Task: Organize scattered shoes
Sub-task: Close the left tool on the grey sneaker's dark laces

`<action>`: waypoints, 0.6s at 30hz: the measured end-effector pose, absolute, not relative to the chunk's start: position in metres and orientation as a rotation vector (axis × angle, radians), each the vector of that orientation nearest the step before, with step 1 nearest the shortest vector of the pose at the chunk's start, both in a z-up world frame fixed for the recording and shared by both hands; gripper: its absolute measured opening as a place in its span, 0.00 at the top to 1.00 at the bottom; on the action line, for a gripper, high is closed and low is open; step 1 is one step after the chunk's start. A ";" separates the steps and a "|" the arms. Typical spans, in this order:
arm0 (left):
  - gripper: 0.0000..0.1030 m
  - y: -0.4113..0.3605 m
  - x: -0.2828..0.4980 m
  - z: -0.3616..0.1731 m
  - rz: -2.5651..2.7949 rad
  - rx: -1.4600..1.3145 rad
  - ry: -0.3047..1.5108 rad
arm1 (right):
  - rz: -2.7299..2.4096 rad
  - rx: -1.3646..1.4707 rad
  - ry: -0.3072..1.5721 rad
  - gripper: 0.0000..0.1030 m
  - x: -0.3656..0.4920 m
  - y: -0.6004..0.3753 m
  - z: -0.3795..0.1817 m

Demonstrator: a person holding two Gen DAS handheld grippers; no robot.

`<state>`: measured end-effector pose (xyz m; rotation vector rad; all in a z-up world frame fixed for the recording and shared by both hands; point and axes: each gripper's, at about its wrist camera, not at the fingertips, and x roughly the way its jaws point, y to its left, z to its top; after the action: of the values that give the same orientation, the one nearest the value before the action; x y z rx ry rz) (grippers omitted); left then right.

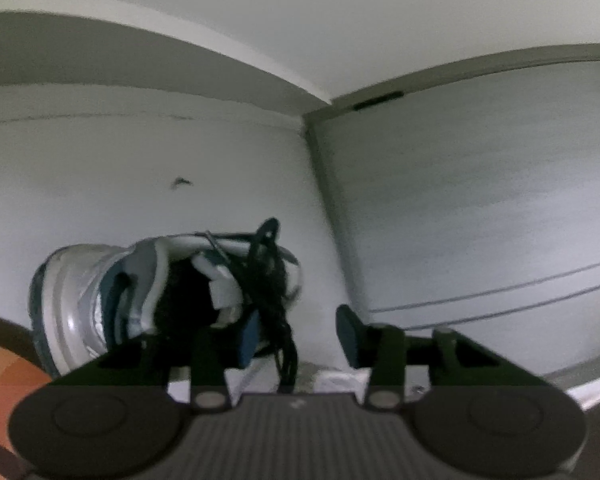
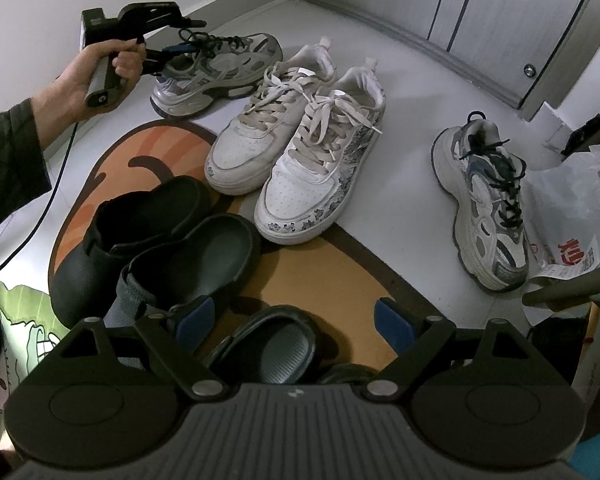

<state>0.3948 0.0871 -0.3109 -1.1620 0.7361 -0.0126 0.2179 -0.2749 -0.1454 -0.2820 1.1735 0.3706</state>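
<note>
Grey-and-white mesh running shoe (image 2: 220,72) with black laces sits on the pale floor (image 2: 400,128) close to the wall, and the left gripper (image 1: 300,332) is right in at its collar, one blue pad beside the tongue and laces, the other pad out in the open; whether the pads actually pinch the shoe, I cannot tell. A hand (image 2: 96,76) grips that tool's handle. Just beside this shoe, a pair of white lace-up sneakers (image 2: 300,148) stands side by side, toes touching the orange mat (image 2: 324,280). Well off to the right lies the matching running shoe (image 2: 484,200), next to a white plastic bag (image 2: 572,200). Dark clogs (image 2: 160,240) crowd the mat, and over them hangs the right gripper (image 2: 296,326), jaws spread wide, nothing held
</note>
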 end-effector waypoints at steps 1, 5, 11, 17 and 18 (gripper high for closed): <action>0.66 0.085 0.397 -0.310 0.026 -1.163 0.760 | 0.371 -0.282 1.173 0.12 0.218 -0.275 -0.145; 0.82 0.086 0.404 -0.314 0.037 -1.210 0.810 | 0.373 -0.283 1.171 0.12 0.218 -0.274 -0.145; 0.89 0.081 0.391 -0.329 0.000 -1.273 0.767 | 0.380 -0.289 1.166 0.12 0.216 -0.273 -0.144; 0.89 0.081 0.377 -0.343 -0.056 -1.364 0.646 | 0.385 -0.294 1.165 0.12 0.216 -0.272 -0.144; 0.89 0.081 0.376 -0.344 -0.060 -1.362 0.630 | 0.386 -0.294 1.164 0.12 0.216 -0.272 -0.144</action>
<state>0.3756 0.0809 -0.3439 -1.3617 0.6296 -0.0599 0.2157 -0.2716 -0.1439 -0.2943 1.1644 0.3862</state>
